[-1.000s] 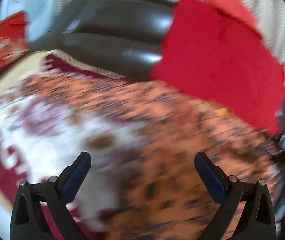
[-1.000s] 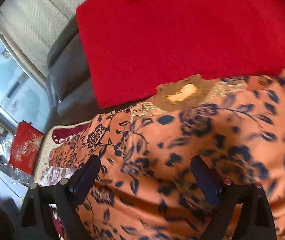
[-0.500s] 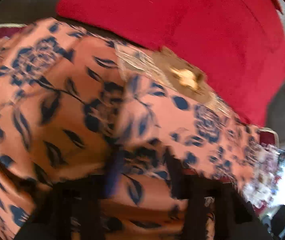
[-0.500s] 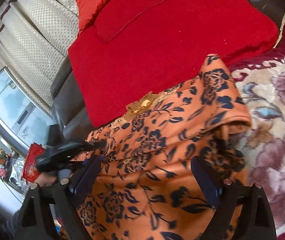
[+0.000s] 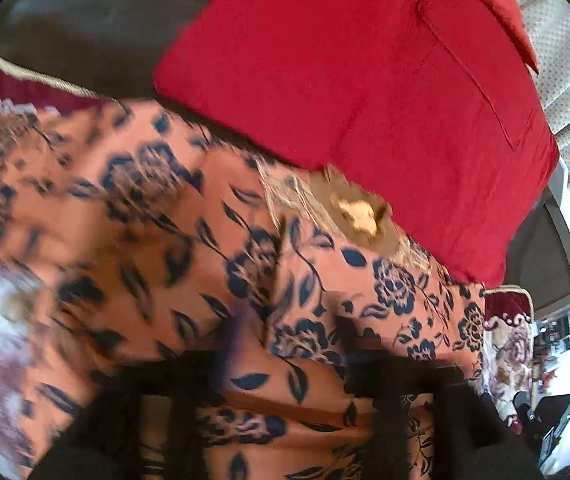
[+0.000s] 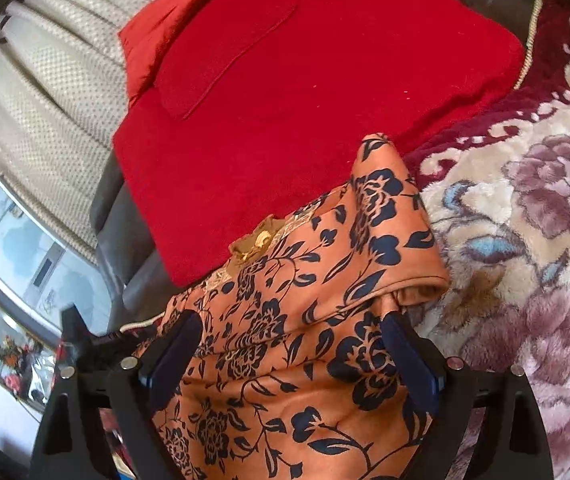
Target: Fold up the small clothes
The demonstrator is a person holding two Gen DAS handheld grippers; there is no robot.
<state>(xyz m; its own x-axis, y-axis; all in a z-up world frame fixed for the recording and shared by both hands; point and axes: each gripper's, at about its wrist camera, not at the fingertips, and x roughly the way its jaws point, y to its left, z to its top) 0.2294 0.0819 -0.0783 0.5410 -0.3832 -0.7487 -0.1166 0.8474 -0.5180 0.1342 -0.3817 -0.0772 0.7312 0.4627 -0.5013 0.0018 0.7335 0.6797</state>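
Orange floral garment [image 6: 285,320] between spread right claw [image 6: 289,356]; writing unreadable.

A plush cream blanket with mauve roses and a maroon border [image 6: 533,216] is spread at three o'clock in the right wrist view. A dark leather sofa [image 6: 125,276] is seen at nine o'clock, a cream dotted throw [image 6: 45,120] draped at ten o'clock. Daylight is admitted through a window [image 6: 9,236] at eight o'clock.

Floral rug [image 6: 533,216], beige curtain [image 6: 45,112].
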